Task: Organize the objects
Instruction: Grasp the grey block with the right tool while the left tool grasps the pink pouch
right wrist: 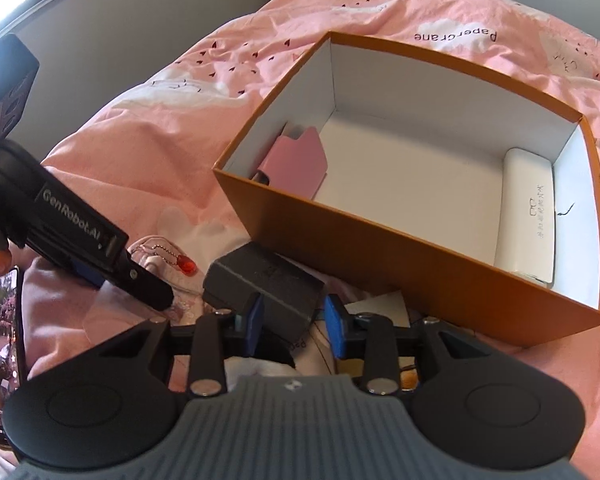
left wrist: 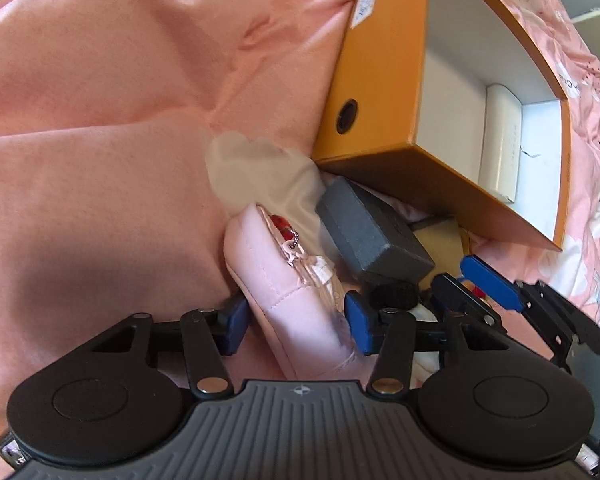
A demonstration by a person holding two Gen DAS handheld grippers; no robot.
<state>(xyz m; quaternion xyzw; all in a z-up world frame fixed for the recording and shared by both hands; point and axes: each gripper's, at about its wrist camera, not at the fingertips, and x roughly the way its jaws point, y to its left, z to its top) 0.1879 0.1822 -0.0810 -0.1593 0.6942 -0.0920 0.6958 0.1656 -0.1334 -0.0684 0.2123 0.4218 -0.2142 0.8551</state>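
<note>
Already stowed in the open orange cardboard box with white lining, at the right of the right wrist view: a white oblong case against its right wall and a pink folded card-like piece in its left corner; still loose on the pink printed bedding below the box: a soft pink zipped pouch with a red charm on a ball chain, a dark grey rectangular box, a lit phone at the left edge, some paper underneath; roughly midway, judging by that.

Left gripper straddling the pouch at lower centre of its view, blue pads either side; contact on the left pad not clear, so firmly pinched or not: cannot tell.

Right gripper spread around the near corner of the grey box, left pad touching, right pad apart; not clamped yet.
</note>
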